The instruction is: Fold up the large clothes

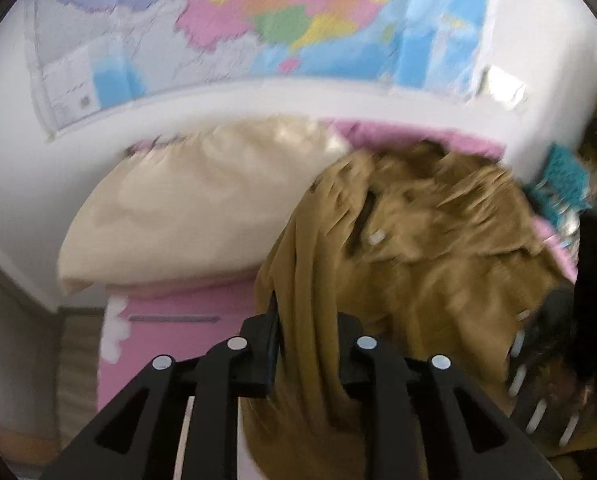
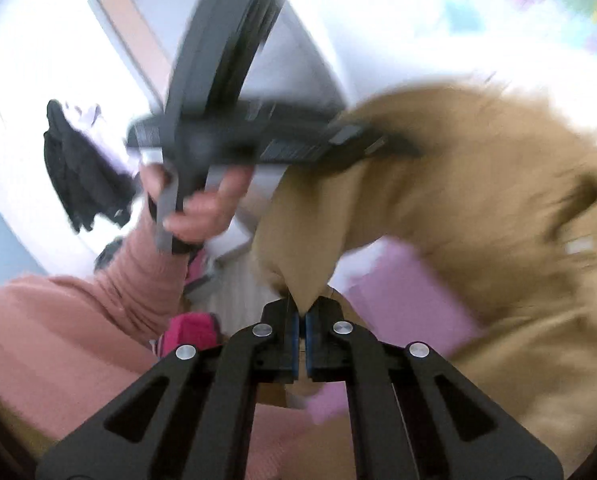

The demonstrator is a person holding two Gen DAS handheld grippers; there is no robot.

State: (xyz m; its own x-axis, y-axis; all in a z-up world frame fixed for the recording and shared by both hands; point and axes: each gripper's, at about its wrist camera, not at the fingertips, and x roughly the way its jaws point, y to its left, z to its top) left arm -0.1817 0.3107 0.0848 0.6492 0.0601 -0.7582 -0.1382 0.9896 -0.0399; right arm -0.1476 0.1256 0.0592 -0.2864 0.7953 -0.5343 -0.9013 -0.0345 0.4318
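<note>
A large mustard-brown garment (image 1: 426, 240) with white snap buttons lies bunched over the pink bed. My left gripper (image 1: 306, 344) is shut on a thick fold of it that runs down between the fingers. In the right wrist view the same garment (image 2: 478, 200) hangs to the right, blurred by motion. My right gripper (image 2: 301, 320) is shut on a pointed corner of the cloth. The left gripper (image 2: 378, 144) also shows there from the side, held by a hand in a pink sleeve, its tip in the cloth.
A cream pillow (image 1: 202, 200) lies at the head of the pink bed (image 1: 178, 340). A coloured map (image 1: 258, 28) hangs on the white wall. A teal item (image 1: 562, 180) sits at the right. Dark clothes (image 2: 82, 176) hang on a wall. Wood floor (image 1: 78, 360) shows left.
</note>
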